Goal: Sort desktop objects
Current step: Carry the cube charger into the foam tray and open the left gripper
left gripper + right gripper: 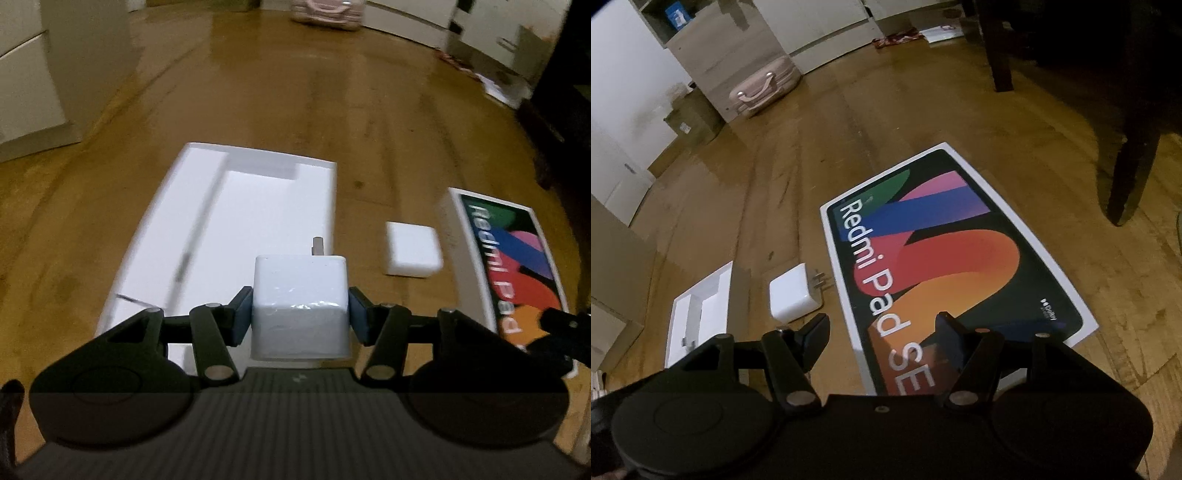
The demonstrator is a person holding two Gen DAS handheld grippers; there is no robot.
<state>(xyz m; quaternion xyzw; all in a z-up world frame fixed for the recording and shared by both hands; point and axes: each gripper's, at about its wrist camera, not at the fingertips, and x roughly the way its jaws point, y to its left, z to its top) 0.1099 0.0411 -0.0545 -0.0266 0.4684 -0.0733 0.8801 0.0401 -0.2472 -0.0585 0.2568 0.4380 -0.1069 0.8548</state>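
**Left gripper carries a charger above the open tray; right gripper waits wide over the lid**

Your left gripper (300, 314) is clamped on a white charger cube (300, 295), the blue pads pressing its two opposite flat sides. That grip makes sense: the smooth parallel faces give the pads full contact, and the metal prong at the cube's 12 o'clock points away from you, clear of the fingers. You hold it over the near right corner of the open white tray (236, 206), which looks like the place it is meant to go; whether it hangs just above the tray or well above it, you cannot tell from this view.

The cube is glossy white with softly rounded edges, and a crinkled strip of clear film catches the light across its lower face. Expect it to be slippery, so keep the squeeze even.

From the left wrist, a second white charger (413, 249) lies flat on the wooden floor (369, 110) at about 2 o'clock from the held cube, between the tray and the Redmi Pad box lid (517, 258). In the right wrist view that same charger (795, 295) shows two prongs pointing toward the lid (960, 258), just beside its white border but apart from it.

Your right gripper (882, 332) stands wide open, holding nothing, hovering over the near end of the lid. The loose charger sits at 10 o'clock from its fingertips, so it is probably the next pick for that hand.
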